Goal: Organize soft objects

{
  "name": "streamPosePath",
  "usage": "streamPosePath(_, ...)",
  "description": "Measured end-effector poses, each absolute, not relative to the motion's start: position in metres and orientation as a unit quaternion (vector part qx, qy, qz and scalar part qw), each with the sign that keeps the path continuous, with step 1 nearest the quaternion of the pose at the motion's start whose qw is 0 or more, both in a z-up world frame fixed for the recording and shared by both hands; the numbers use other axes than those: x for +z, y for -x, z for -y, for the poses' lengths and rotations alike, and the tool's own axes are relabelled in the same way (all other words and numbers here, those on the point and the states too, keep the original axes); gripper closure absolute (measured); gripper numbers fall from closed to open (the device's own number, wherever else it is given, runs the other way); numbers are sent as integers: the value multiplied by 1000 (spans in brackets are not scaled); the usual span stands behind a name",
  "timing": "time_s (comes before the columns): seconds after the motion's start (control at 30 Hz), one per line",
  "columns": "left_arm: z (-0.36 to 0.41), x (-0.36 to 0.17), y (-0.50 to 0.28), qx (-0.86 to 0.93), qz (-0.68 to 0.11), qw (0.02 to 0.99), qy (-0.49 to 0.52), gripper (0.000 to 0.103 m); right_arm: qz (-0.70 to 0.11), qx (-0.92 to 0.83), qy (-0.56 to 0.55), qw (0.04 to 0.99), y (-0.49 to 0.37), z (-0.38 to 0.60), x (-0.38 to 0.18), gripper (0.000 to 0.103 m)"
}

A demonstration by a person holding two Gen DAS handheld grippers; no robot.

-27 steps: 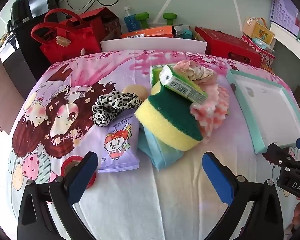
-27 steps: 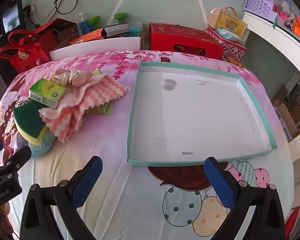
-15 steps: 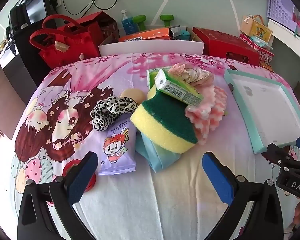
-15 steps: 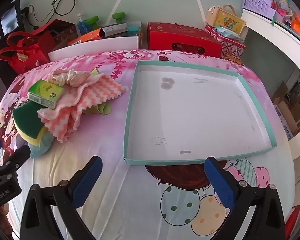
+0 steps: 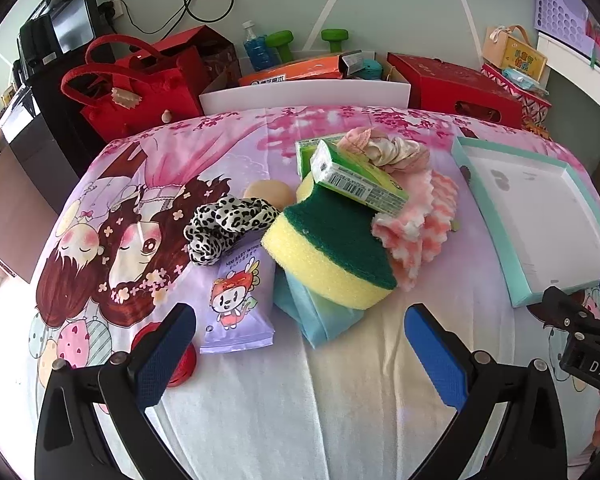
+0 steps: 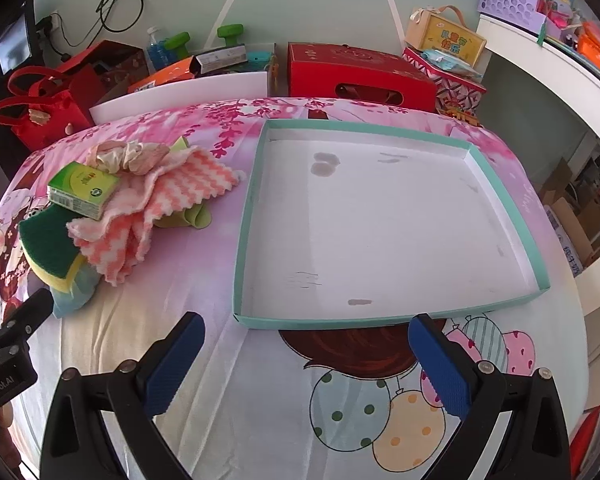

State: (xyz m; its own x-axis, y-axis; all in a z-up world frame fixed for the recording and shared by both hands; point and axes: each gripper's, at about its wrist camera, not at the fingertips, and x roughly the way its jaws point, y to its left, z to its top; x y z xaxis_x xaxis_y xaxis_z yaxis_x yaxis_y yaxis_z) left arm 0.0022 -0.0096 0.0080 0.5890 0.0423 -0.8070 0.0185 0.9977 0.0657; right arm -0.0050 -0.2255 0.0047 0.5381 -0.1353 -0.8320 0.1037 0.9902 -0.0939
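Note:
A pile of soft things lies on the cartoon bedsheet: a yellow-green sponge (image 5: pixel 332 248), a green tissue pack (image 5: pixel 356 178) on top, a pink-white cloth (image 5: pixel 424 224), a beige scrunchie (image 5: pixel 384 148), a leopard scrunchie (image 5: pixel 228 224), a purple wipes pack (image 5: pixel 238 300) and a blue cloth (image 5: pixel 320 316). My left gripper (image 5: pixel 300 356) is open and empty, just short of the pile. My right gripper (image 6: pixel 306 364) is open and empty before the near rim of the teal-rimmed white tray (image 6: pixel 340 322). The pile also shows in the right wrist view (image 6: pixel 112 216).
A round beige puff (image 5: pixel 268 194) lies behind the leopard scrunchie. A red round thing (image 5: pixel 180 360) sits by my left finger. Red bags (image 5: pixel 132 92), boxes (image 6: pixel 360 76) and bottles line the far edge. A white shelf (image 6: pixel 560 80) stands to the right.
Both grippers have drawn back a little toward me; the pile and the tray sit slightly farther off. Nothing was taken or moved.

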Motion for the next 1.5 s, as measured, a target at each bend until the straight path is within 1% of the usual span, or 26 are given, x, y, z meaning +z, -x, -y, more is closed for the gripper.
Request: streamPosePath(1.5, 13, 7, -3, 13, -460, 887, -38, 0, -481, -73, 6, 873, 7, 232, 2, 0)
